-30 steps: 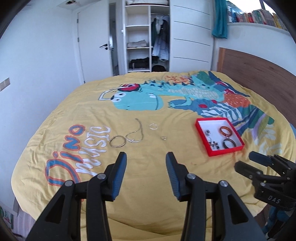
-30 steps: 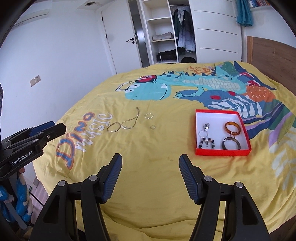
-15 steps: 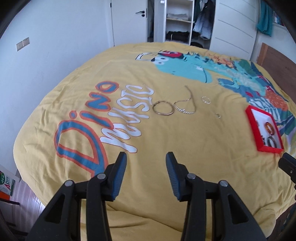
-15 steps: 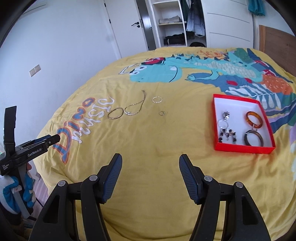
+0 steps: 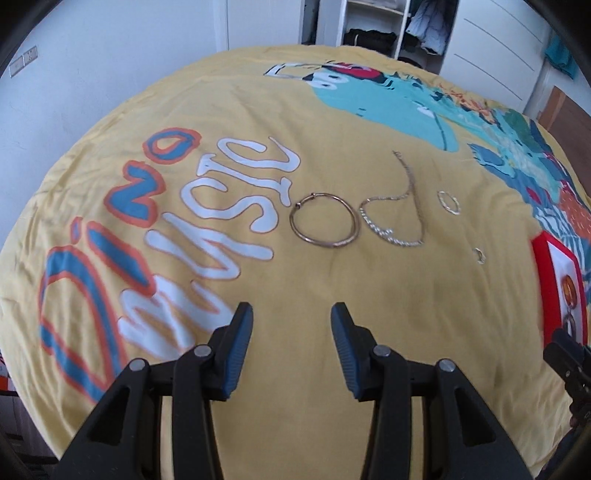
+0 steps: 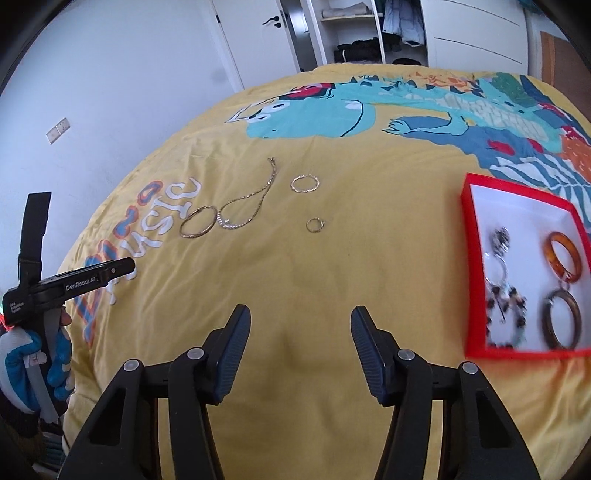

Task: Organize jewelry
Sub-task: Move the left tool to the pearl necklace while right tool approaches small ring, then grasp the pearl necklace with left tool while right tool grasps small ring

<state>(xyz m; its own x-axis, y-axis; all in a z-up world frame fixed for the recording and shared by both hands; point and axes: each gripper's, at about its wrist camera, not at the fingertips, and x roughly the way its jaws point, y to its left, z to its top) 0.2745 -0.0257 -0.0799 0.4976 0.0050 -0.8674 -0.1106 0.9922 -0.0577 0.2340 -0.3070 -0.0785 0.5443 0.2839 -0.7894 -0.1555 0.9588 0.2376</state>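
Loose jewelry lies on the yellow bedspread: a thin gold bangle [image 5: 324,223] [image 6: 198,221], a silver chain necklace [image 5: 400,210] [image 6: 248,205], a twisted ring [image 5: 448,202] [image 6: 305,183] and a tiny ring [image 5: 479,254] [image 6: 315,224]. A red tray [image 6: 476,258] [image 5: 546,280] with a white floor holds an amber bangle [image 6: 561,256], a dark bangle [image 6: 562,319] and beaded pieces [image 6: 504,295]. My left gripper [image 5: 291,334] hangs open just short of the gold bangle, nothing between its fingers. My right gripper [image 6: 300,334] stands open and empty, its jaws closing, with the tray to its right.
The bed's near edge curves below both grippers. A gloved hand [image 6: 26,354] holding the left gripper shows at the left of the right wrist view. A white wall, a door [image 6: 255,33] and an open wardrobe [image 6: 369,29] stand beyond the bed; a wooden headboard [image 5: 565,114] is at right.
Both grippers have dropped toward the bedspread and moved forward. The left view swung left onto the bangle and necklace; the tray slid to its right edge. The right jaws narrowed a little.
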